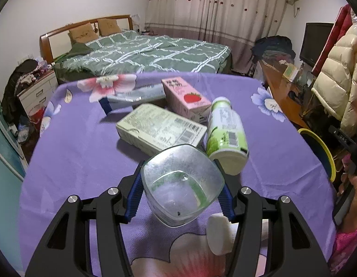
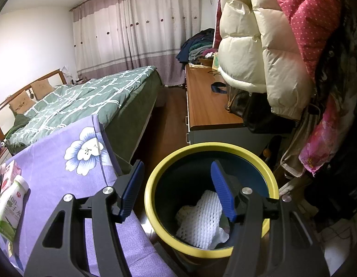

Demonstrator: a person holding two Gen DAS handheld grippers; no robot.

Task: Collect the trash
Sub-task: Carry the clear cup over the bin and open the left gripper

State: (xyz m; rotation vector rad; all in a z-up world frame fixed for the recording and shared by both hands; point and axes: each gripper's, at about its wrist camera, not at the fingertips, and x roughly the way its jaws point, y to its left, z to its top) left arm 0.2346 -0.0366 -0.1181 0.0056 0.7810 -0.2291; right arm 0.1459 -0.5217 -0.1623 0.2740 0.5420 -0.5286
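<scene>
My left gripper (image 1: 182, 180) is shut on a clear plastic cup (image 1: 182, 184) and holds it above the purple floral tablecloth (image 1: 74, 150). Behind it lie a pale green carton (image 1: 161, 128), a green-and-white bottle (image 1: 225, 133), a pink strawberry carton (image 1: 185, 97) and a blue-capped tube (image 1: 134, 98). A white lump (image 1: 219, 235) lies under the right finger. My right gripper (image 2: 176, 184) is open and empty above a yellow-rimmed trash bin (image 2: 155, 184) that holds white foam netting (image 2: 201, 221). The bottle (image 2: 10, 207) and pink carton (image 2: 10, 173) also show at the right wrist view's left edge.
A bed with a green checked quilt (image 1: 146, 53) stands behind the table. A wooden desk (image 2: 206, 101) and hanging coats (image 2: 259, 46) are to the right of the bin. The bin's rim (image 1: 326, 152) shows at the table's right edge. A nightstand (image 1: 37, 87) stands far left.
</scene>
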